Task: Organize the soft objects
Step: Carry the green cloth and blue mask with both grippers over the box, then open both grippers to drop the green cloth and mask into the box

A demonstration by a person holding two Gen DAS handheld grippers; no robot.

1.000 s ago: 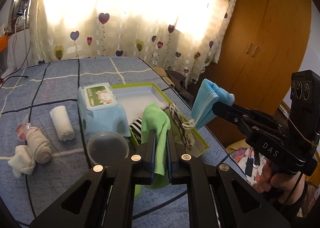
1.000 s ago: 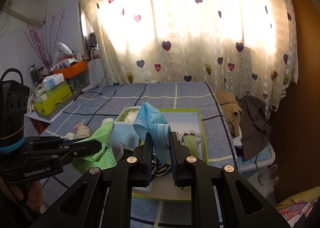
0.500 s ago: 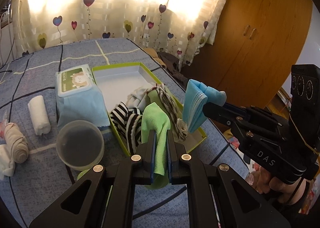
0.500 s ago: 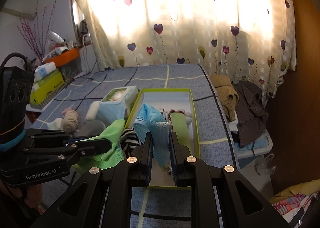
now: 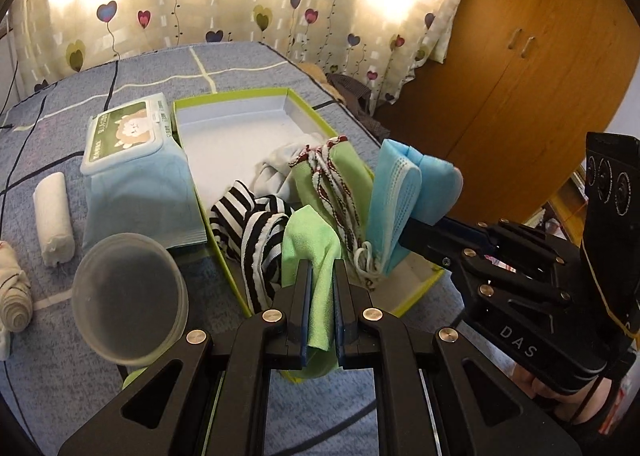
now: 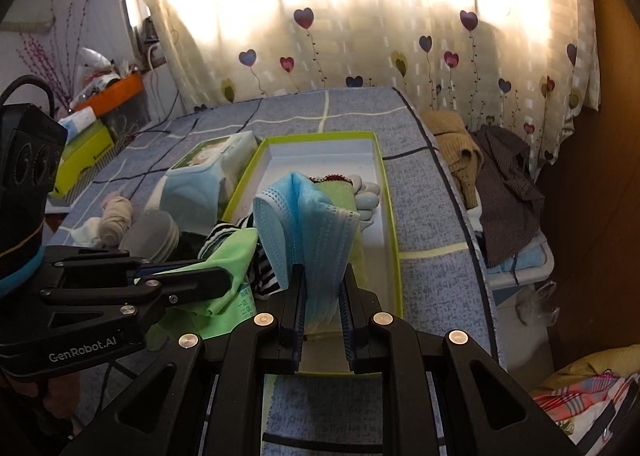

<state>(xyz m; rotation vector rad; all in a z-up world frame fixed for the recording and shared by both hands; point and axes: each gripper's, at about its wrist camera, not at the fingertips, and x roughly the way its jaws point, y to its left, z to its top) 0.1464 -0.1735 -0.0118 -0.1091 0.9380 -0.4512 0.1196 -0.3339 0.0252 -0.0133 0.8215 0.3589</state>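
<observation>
My left gripper is shut on a light green cloth, held just above the near end of a green-rimmed box. My right gripper is shut on folded blue face masks, over the same box. The right gripper also shows in the left wrist view, holding the masks at the box's right side. Inside the box lie a black-and-white striped sock, a green cloth with red-and-white cord and pale socks.
A wet-wipes pack lies left of the box. A clear round lid, a white rolled cloth and beige rolled socks lie on the blue bedspread. Clothes are heaped beyond the bed's right edge. A wooden wardrobe stands right.
Both grippers have moved forward and down toward the box with their loads still held. The box and its contents now fill more of both views.
</observation>
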